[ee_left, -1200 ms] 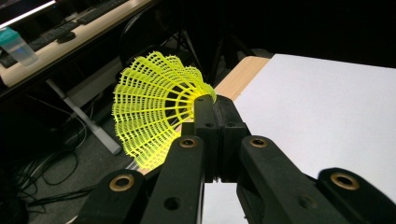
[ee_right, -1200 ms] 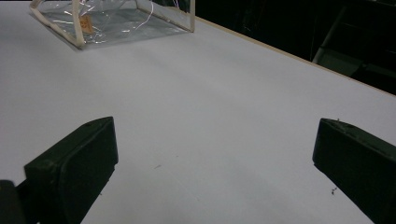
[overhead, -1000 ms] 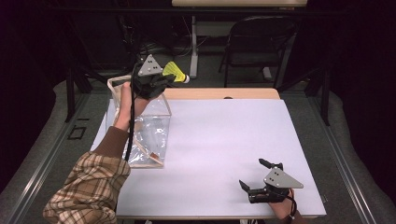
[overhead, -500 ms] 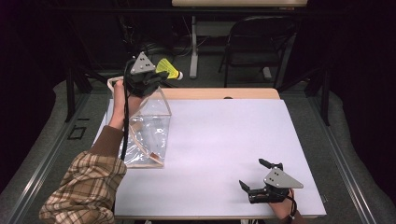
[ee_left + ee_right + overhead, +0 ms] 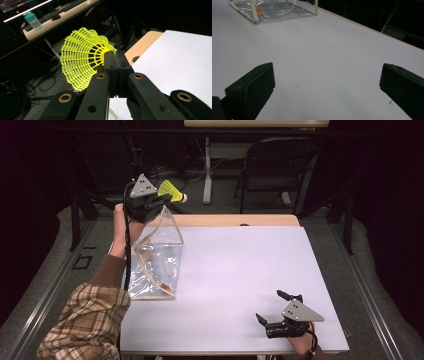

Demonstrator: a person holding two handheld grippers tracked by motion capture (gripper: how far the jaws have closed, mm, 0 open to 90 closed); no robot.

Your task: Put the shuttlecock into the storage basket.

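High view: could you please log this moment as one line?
left tool: shut on shuttlecock, above clear bag | right tool: open, idle on table

The left gripper (image 5: 115,58) had its two black jaws pressed tight together on the yellow shuttlecock (image 5: 83,58), pinching it at the narrow end where the mesh skirt gathers. The skirt fanned out to the left, open lattice showing clearly. Off to the right lay the white table (image 5: 180,60), its wooden edge beyond. A teal-capped bottle (image 5: 32,21) stood on a desk up top left.
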